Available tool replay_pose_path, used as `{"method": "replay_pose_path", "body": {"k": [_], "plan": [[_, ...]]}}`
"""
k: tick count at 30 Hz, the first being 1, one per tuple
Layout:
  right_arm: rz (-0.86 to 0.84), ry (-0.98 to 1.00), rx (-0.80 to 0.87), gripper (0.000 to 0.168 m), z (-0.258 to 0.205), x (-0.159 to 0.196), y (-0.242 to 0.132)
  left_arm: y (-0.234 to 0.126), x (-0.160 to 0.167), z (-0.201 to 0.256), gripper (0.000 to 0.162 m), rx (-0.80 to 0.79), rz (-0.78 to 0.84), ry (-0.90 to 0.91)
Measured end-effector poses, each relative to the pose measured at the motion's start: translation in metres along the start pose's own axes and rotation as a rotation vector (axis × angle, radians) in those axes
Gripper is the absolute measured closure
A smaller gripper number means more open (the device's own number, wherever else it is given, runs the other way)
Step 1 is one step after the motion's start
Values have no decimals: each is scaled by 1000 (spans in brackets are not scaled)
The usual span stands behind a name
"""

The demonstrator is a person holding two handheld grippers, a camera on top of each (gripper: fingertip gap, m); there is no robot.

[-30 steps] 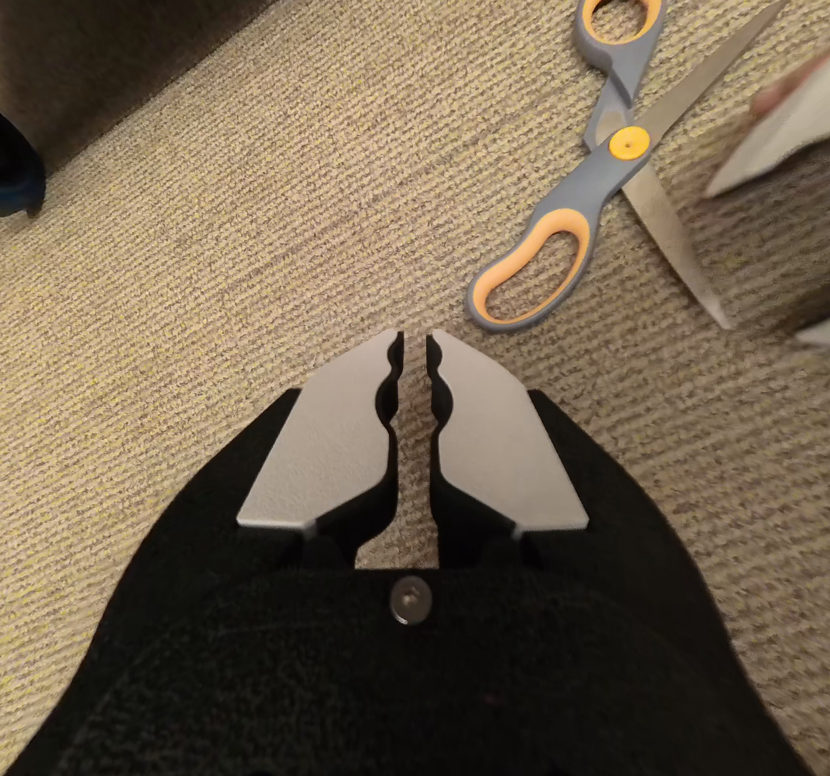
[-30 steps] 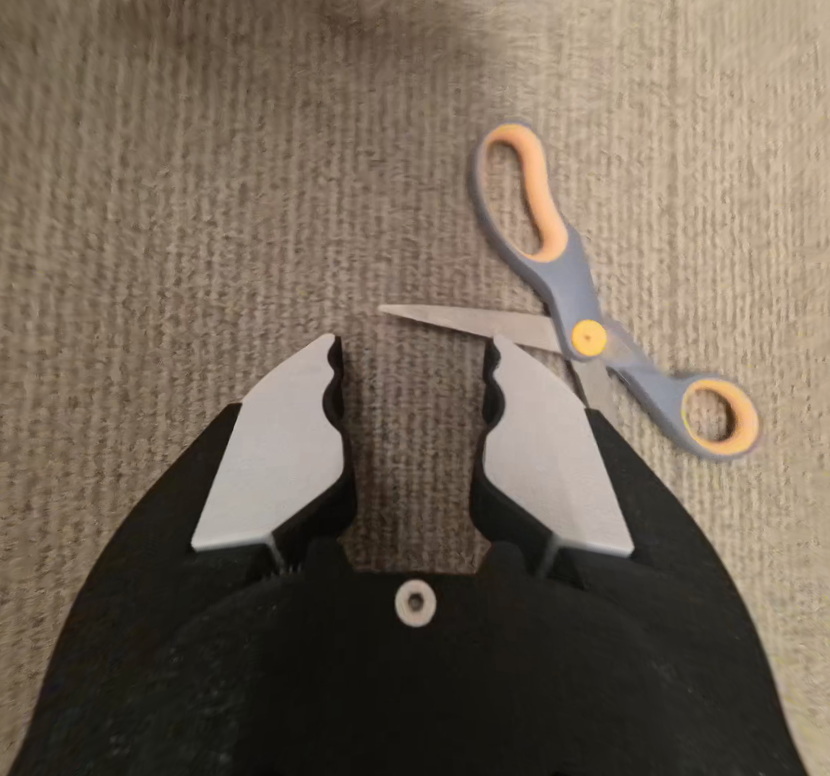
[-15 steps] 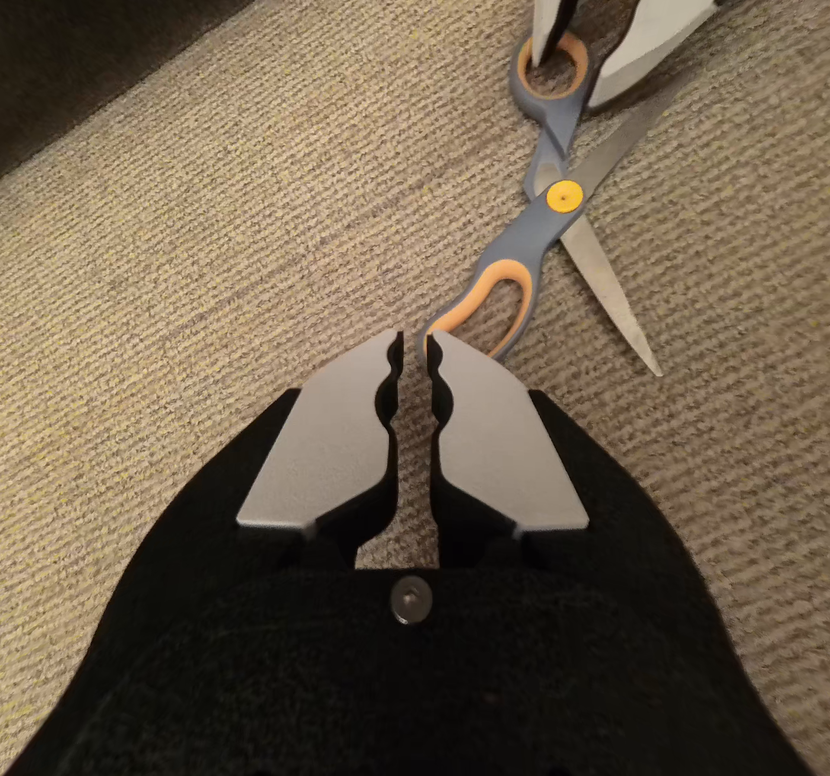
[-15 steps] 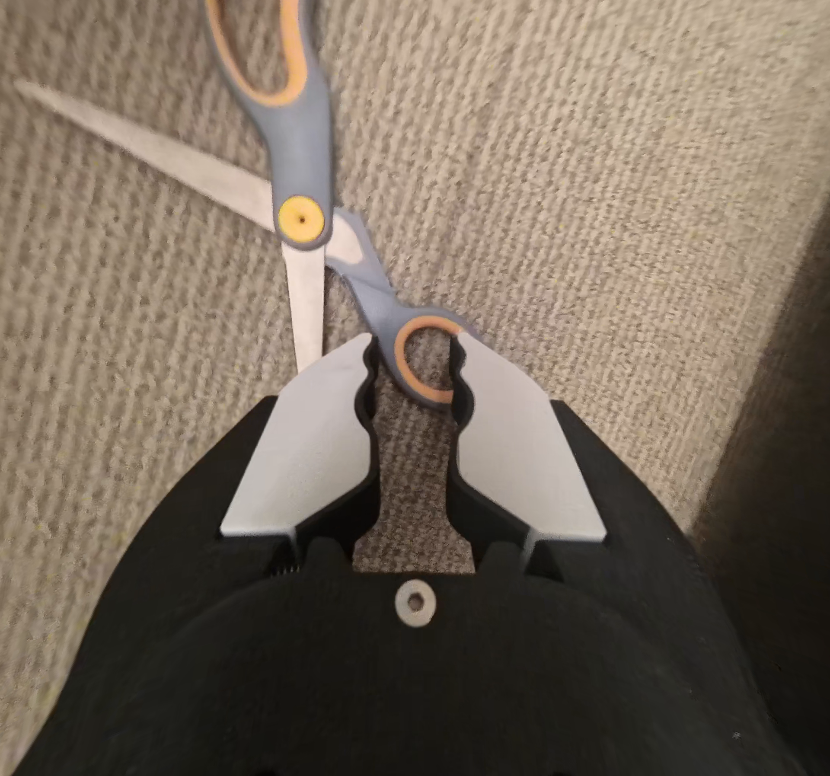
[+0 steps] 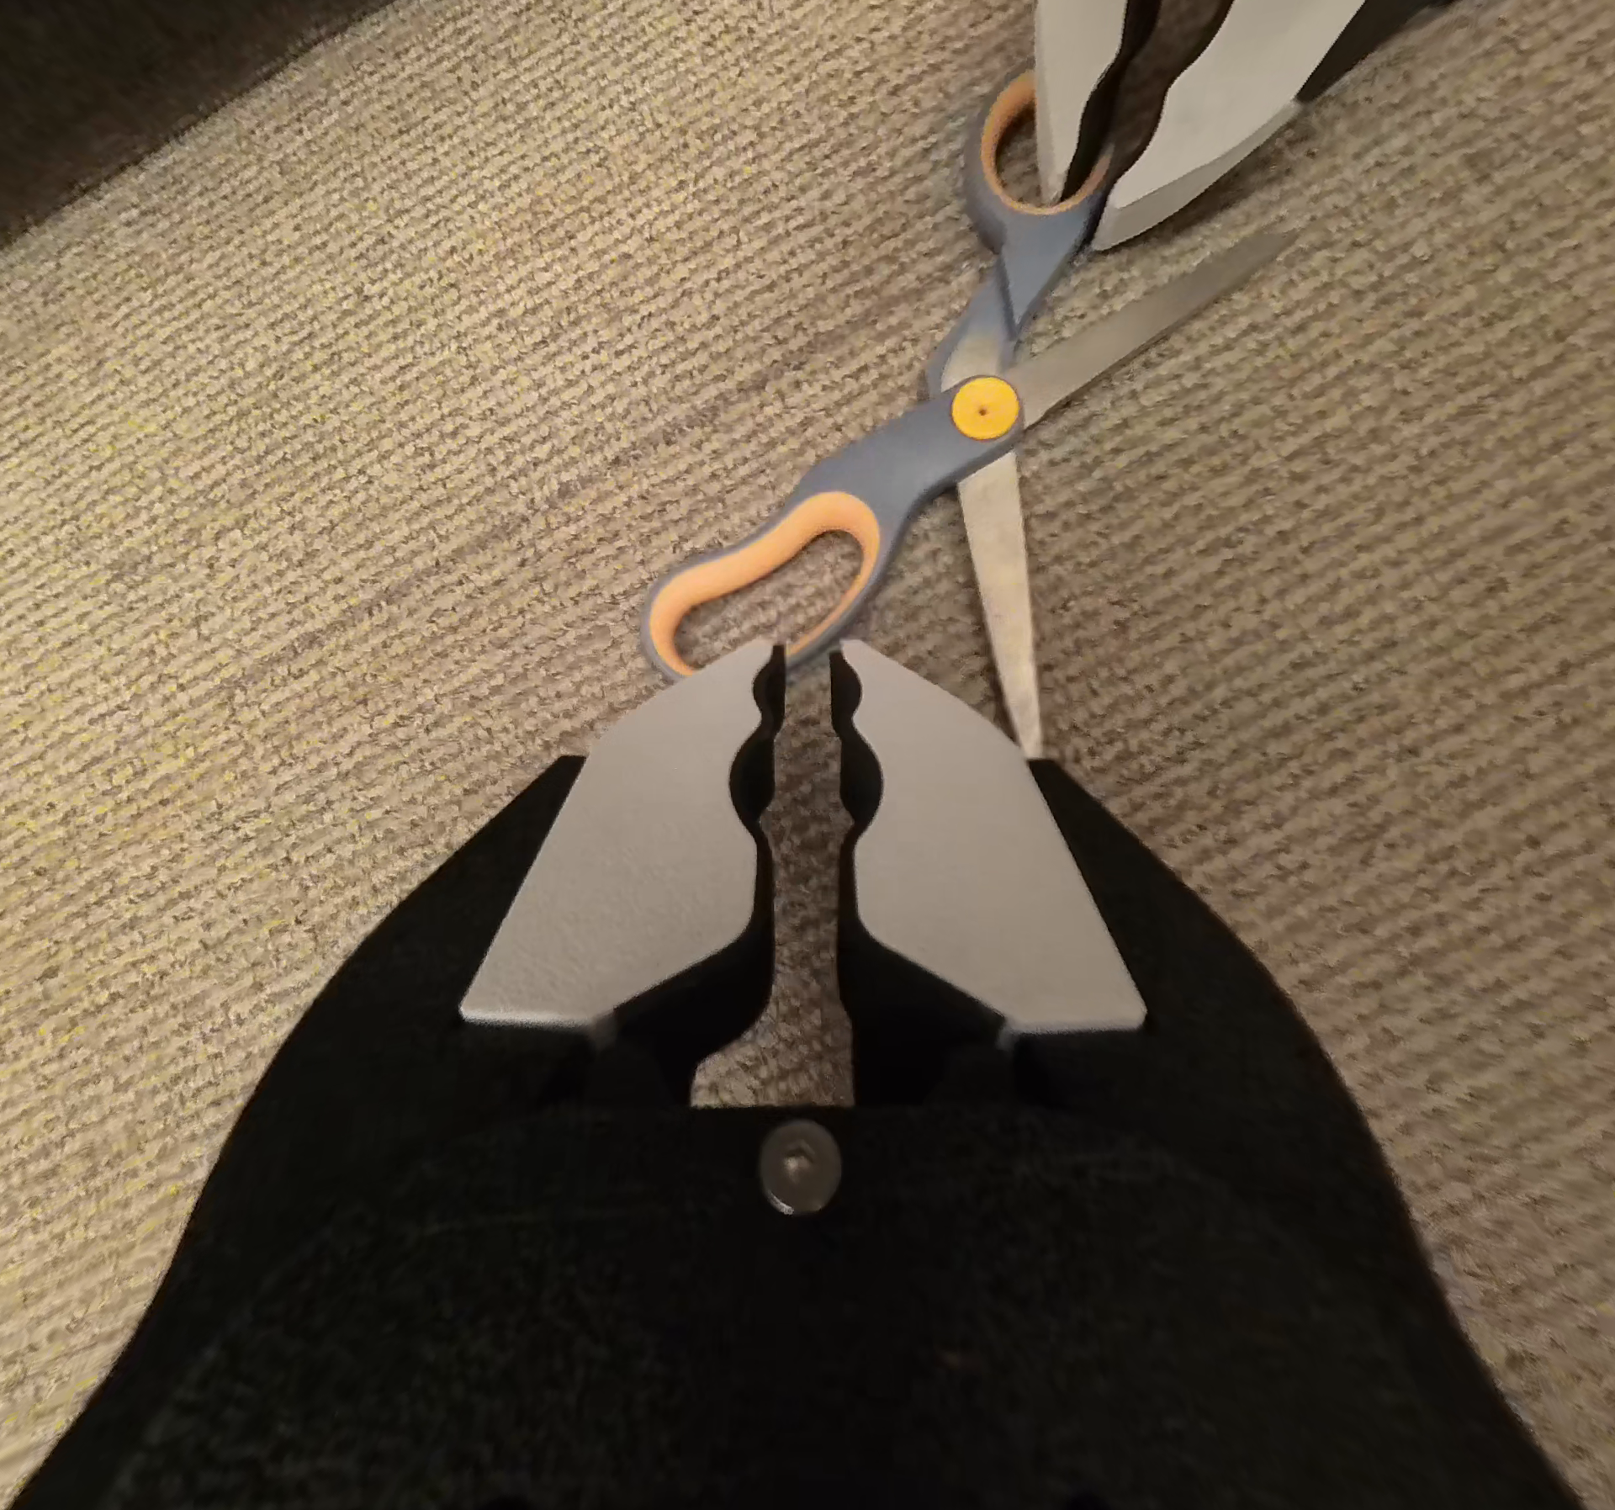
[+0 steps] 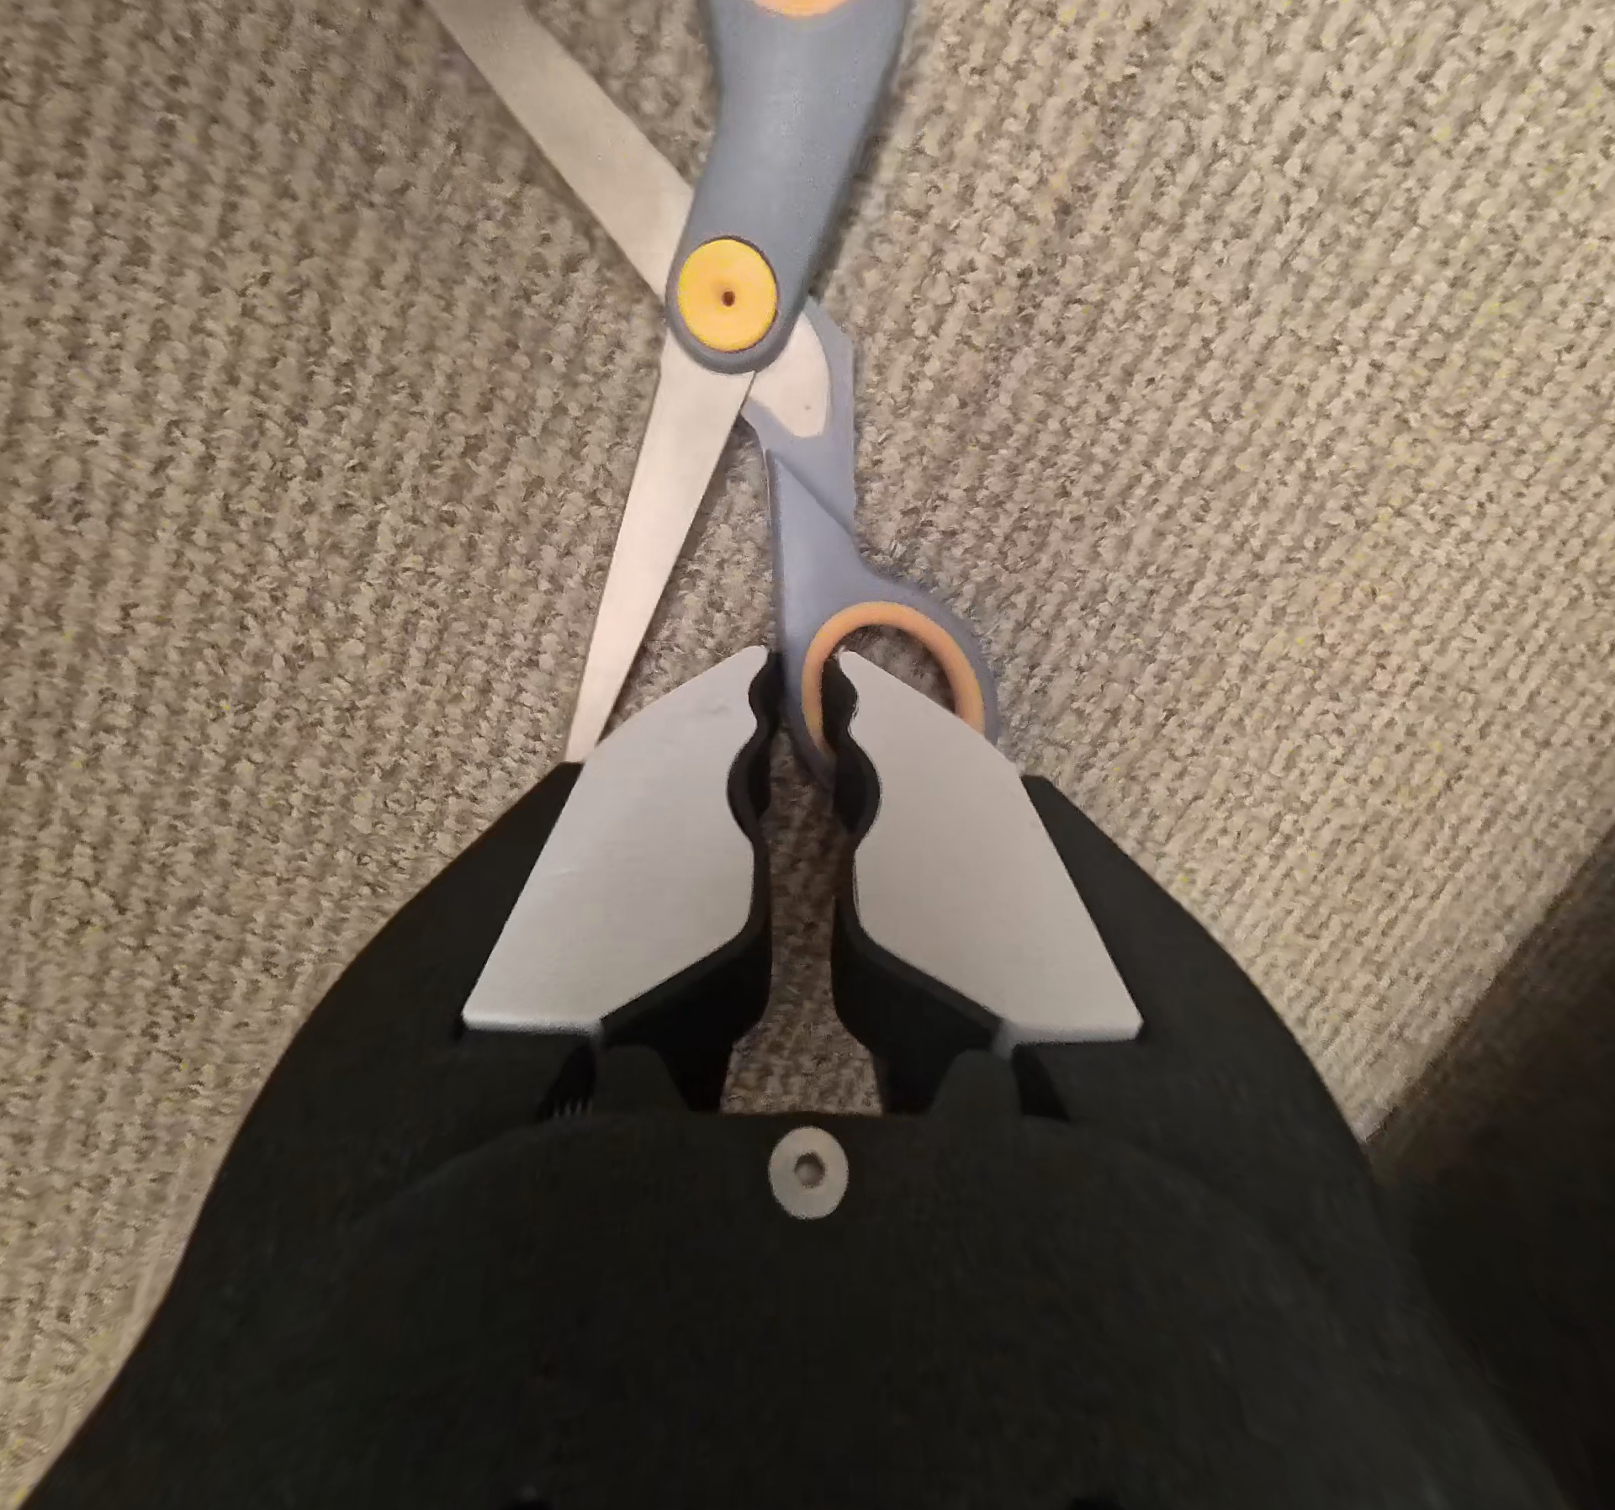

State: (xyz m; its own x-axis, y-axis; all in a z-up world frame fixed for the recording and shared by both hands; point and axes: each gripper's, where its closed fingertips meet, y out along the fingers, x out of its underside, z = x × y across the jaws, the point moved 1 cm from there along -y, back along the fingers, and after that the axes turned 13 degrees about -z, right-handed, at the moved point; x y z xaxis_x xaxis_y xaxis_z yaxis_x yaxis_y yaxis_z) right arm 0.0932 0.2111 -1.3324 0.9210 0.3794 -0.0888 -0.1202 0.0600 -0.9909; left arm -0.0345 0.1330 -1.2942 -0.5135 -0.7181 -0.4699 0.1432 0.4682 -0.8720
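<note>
From the left wrist view, our left gripper sits nearly closed and holds nothing, its tips just at the rim of the scissors' large handle loop on the carpet. Farther off, our right gripper is down on the small loop.

From the right wrist view, that right gripper pinches the small loop's rim, one finger inside the ring. The scissors lie flat with blades splayed; we think nothing is lifted yet, though contact with the carpet is hard to judge.
</note>
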Motion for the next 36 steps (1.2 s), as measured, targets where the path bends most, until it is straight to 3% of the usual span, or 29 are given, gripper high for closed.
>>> {"method": "replay_pose_path", "body": {"k": [7, 18, 30, 33, 36], "plan": [[-60, 205, 20, 160, -18, 0, -22, -27, 0, 13, 154, 1, 8, -20], [-53, 586, -276, 160, -76, -45, -99, -78, -13, 51, 141, -171, 199, 96], [-205, 631, -452, 160, -118, -77, -123, -103, -10, 86, 151, -120, 172, 316], [-217, 637, -458, 160, -115, -75, -124, -112, -3, 94, 146, -72, 175, 358], [-217, 656, -498, 160, -117, -76, -127, -108, 2, 94, 131, -106, 138, 414]]}}
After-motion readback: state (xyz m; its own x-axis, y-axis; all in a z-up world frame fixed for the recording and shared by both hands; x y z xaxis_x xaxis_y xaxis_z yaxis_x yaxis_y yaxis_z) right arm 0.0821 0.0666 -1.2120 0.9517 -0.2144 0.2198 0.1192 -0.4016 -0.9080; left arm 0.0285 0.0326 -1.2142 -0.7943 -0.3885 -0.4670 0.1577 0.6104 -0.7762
